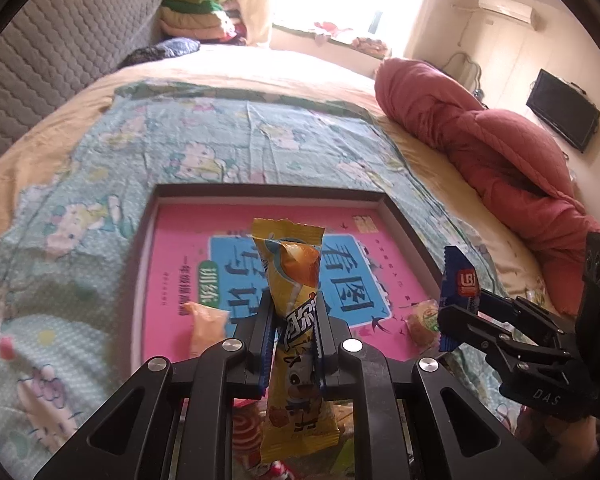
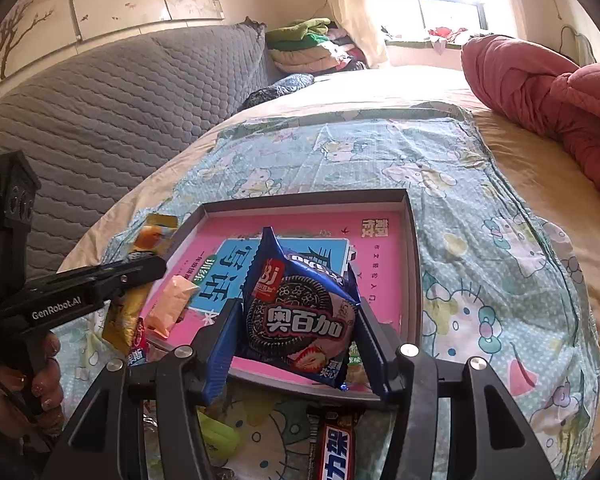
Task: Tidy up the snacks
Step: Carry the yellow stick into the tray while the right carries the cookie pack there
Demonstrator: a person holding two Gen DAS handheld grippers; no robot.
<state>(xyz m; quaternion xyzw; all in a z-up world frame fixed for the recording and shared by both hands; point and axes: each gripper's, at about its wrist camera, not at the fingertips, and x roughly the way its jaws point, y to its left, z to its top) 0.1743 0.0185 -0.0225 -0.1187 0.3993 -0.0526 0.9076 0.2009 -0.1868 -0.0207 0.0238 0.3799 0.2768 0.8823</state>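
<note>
**Left wrist view: one snack in each of my tongs above the tray**

Left wrist camera took in one bed [image 1: 228,76] spread with a single cartoon-cat sheet [image 1: 204,152], and on that sheet one dark-rimmed tray [image 1: 260,191] with a pink book cover for its floor. One red quilt [image 1: 500,148] lay bunched along the bed's far side.

I counted two tongs. My left gripper [image 1: 293,334] was clamped fully onto one long yellow snack packet [image 1: 296,320], which stood upright between the pads, its top over the tray. My right gripper [image 2: 298,320] was part-way open and pinched one blue cookie packet [image 2: 300,312] by its sides, above the tray's near edge; the packet read "Bj" and "奥百加" beside a dark sandwich cookie.

Inside the tray lay two small snacks: one orange packet [image 1: 206,326] near the left wall and one round wrapped sweet [image 1: 422,320] near the right.

On the sheet, short of the tray, lay one dark chocolate bar [image 2: 334,446] with white lettering I could only partly read.

My left gripper's side [image 2: 72,300] carried "GenRobot.AI"; the right one's side showed "DAS".
</note>
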